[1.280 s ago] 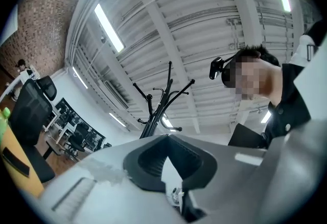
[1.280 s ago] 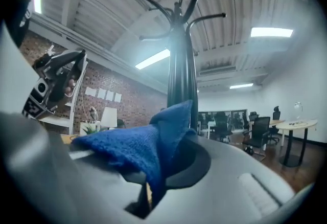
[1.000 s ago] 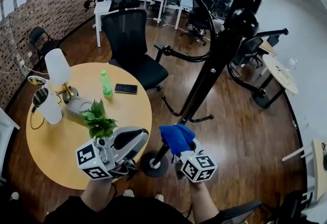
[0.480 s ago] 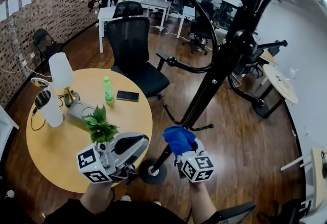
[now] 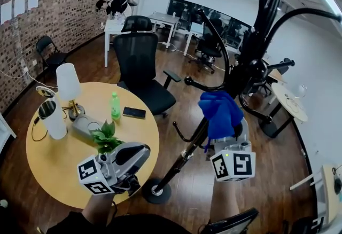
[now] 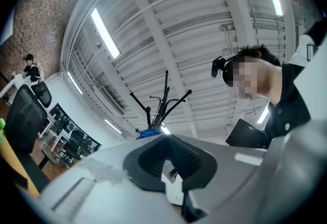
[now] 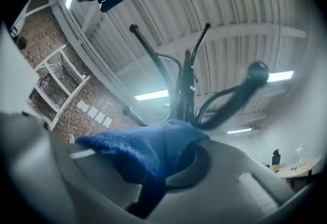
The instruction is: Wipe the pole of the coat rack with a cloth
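Observation:
The black coat rack pole (image 5: 214, 107) slants up from its round base (image 5: 155, 191) to curved hooks at the top. My right gripper (image 5: 225, 127) is shut on a blue cloth (image 5: 219, 111), which rests against the pole about halfway up. In the right gripper view the cloth (image 7: 140, 152) is bunched over the jaws of the right gripper (image 7: 168, 169), with the pole (image 7: 185, 92) rising just behind. My left gripper (image 5: 132, 157) hangs shut and holds nothing, left of the base and over the table edge. Its own view looks up past the left gripper (image 6: 171, 166) at the rack (image 6: 161, 103).
A round wooden table (image 5: 59, 161) at left carries a lamp (image 5: 68, 84), a white jug (image 5: 53, 118), a green bottle (image 5: 114, 106), a phone (image 5: 133, 112) and a small plant (image 5: 107, 139). A black office chair (image 5: 141, 67) stands behind it. Low hooks (image 5: 181, 134) stick out from the pole.
My right gripper has carried the blue cloth up the pole, from near the base to about mid-height. The left gripper has barely moved. The head view has tilted upward.

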### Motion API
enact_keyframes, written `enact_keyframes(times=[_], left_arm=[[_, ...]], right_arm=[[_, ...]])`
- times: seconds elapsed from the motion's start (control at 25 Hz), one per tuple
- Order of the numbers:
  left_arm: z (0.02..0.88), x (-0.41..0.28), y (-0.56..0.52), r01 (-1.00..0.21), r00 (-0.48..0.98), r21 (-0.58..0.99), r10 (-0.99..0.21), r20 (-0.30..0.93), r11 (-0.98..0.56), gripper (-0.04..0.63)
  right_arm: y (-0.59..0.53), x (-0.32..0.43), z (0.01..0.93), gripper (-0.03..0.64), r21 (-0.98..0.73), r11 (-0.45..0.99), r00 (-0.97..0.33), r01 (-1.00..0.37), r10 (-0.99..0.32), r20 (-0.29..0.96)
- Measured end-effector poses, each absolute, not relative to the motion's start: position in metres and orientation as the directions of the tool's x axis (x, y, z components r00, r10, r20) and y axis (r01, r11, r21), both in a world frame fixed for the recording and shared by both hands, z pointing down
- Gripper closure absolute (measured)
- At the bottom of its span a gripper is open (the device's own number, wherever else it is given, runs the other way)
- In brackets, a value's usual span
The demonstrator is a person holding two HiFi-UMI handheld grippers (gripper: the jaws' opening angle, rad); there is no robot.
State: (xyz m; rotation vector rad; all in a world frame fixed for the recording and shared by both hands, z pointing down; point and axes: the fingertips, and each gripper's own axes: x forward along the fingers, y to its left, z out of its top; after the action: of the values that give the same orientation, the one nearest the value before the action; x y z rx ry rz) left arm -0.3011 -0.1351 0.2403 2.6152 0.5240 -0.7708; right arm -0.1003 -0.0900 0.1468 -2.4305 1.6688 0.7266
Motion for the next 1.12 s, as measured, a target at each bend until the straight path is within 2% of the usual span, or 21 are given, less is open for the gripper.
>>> enact_keyframes(times=[0.2, 0.44, 0.56, 0.72, 1.0, 1.12], left_arm=[[0.234, -0.309, -0.14, 0.444, 0.766, 0.212, 0.246, -0.594, -0.871, 0.601], [0.228, -0.311, -0.144, 0.446, 0.754, 0.195, 0.249, -0.607, -0.874, 0.601], [0.225, -0.311, -0.145, 0.447, 0.751, 0.19, 0.251, -0.611, -0.874, 0.601], [0.224, -0.311, -0.145, 0.446, 0.753, 0.193, 0.25, -0.608, -0.874, 0.601], [0.23, -0.302, -0.142, 0.452, 0.766, 0.214, 0.253, -0.591, -0.866, 0.601], [0.238, -0.295, -0.145, 0.452, 0.776, 0.233, 0.251, -0.578, -0.861, 0.601]], right_arm=[[-0.08, -0.133, 0.07, 0.595, 0.173, -0.354, 0.211, -0.919, -0.812, -0.544], [-0.04, -0.224, 0.005, 0.594, 0.296, -0.208, -0.05, -0.932, -0.737, -0.674], [-0.033, -0.24, -0.005, 0.594, 0.329, -0.183, -0.1, -0.926, -0.723, -0.684], [-0.041, -0.218, 0.005, 0.594, 0.314, -0.222, -0.053, -0.923, -0.737, -0.674], [-0.078, -0.113, 0.087, 0.594, 0.093, -0.329, 0.235, -0.94, -0.819, -0.523], [-0.083, -0.095, 0.135, 0.594, 0.047, -0.336, 0.272, -0.941, -0.83, -0.488]])
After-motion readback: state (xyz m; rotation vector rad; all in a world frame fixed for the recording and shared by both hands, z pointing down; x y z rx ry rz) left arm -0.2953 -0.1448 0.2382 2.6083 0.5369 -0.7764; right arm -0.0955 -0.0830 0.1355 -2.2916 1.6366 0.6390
